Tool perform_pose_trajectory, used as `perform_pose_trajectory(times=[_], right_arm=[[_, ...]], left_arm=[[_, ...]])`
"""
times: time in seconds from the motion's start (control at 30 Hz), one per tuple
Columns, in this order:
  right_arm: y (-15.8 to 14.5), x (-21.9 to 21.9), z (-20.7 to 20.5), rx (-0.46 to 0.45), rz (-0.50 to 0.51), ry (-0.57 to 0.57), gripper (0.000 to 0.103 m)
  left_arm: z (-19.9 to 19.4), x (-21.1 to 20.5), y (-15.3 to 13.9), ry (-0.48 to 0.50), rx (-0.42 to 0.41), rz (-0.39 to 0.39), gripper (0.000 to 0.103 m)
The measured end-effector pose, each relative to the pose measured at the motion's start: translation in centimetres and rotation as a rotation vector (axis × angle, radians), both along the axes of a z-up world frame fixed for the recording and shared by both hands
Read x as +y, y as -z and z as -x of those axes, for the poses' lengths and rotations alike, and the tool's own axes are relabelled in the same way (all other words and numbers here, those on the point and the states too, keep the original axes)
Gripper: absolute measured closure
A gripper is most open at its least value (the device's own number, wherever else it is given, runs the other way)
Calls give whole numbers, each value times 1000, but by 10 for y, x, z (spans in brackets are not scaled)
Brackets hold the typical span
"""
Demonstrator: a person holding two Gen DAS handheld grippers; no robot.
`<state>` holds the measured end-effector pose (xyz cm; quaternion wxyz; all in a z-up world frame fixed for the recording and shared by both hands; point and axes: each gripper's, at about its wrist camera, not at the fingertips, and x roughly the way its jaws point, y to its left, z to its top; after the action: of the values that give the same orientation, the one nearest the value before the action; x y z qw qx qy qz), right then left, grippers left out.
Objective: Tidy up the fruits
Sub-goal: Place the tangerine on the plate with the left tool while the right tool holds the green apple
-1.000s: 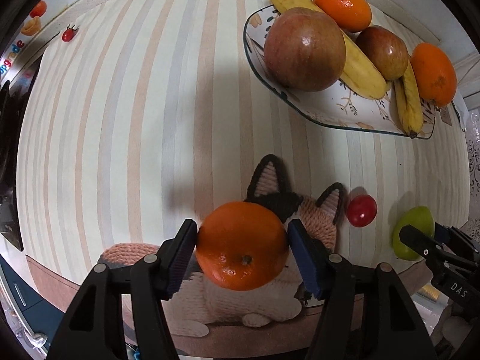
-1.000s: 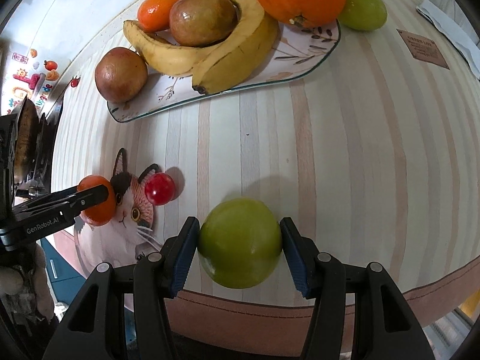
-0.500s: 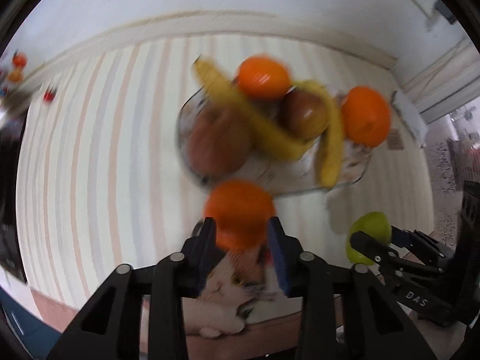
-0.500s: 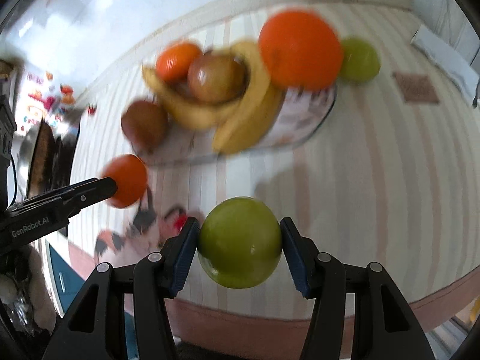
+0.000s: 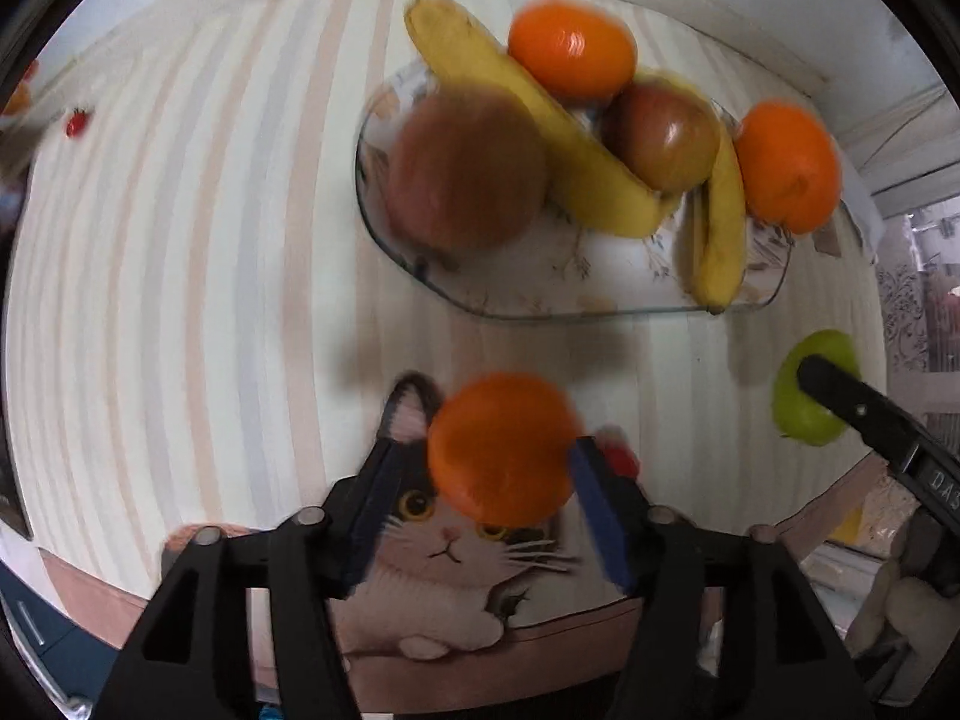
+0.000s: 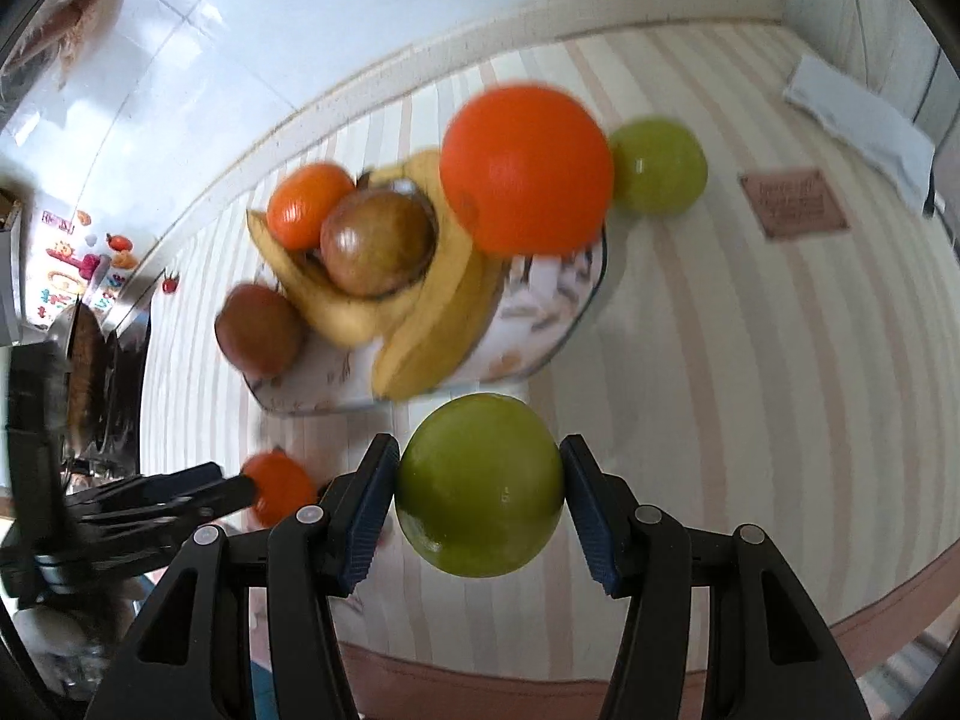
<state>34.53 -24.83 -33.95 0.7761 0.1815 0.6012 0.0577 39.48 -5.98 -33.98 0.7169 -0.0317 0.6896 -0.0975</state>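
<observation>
Fruits are held in both tongs above the striped surface [image 5: 180,300]. The left tongs [image 5: 480,480] pinch a small orange [image 5: 501,447] between their blue pads, and the right tongs [image 6: 480,486] pinch a green apple [image 6: 480,483] the same way. Both fruits are clear of the cloth. In the right wrist view the left tongs [image 6: 252,489] show low on the left with the small orange [image 6: 282,489] at their tip. In the left wrist view one black finger of the right tongs crosses the green apple [image 5: 810,387] at the far right.

Just under and behind the left tongs lies a cat picture [image 5: 444,546] printed on the cloth, with a small red fruit [image 5: 618,456] beside the right pad, partly hidden and blurred.

Ahead of both tongs sits an oval patterned plate [image 5: 540,276], well loaded. Nearest the left tongs on it is a large reddish-brown apple [image 5: 465,171]; behind it lie two bananas [image 5: 540,126] with a second brown apple [image 5: 663,138] between them, one orange [image 5: 570,45] at the far side and a larger orange [image 5: 786,162] at the right end. Beyond the plate, ahead and to the right of the right tongs, a second green apple [image 6: 657,165] rests on the surface, next to the larger orange. Farther right lie a brown card [image 6: 792,201] and a folded white cloth [image 6: 858,126].
</observation>
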Motion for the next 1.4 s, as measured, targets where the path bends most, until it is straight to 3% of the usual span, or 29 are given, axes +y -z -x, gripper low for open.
perform_pose_trajectory(times=[0.27,0.5,0.7,0.9,1.1,1.4], right_arm=[[19,10,14,37,-2,-24,45],[18,14,17,29,-8,-32,45],[1,5,6,-20,-20,-9,45],[-13,-8,-24,-77,-2,15,45],[-8,-2,-51,-77,43,-11,45],[9,-2,-52,-95,7,-20,45]], left_arm=[[-10,-17,7,2,-21,0,34],[-9,-20,11,-22,-46,-16,42],[-1,-23,-32,-10,-130,36,42],[-31,-42,-66,12,-201,72,42],[-73,-70,-44,47,-185,40,42],[-82,-67,-19,17,-105,48,41]])
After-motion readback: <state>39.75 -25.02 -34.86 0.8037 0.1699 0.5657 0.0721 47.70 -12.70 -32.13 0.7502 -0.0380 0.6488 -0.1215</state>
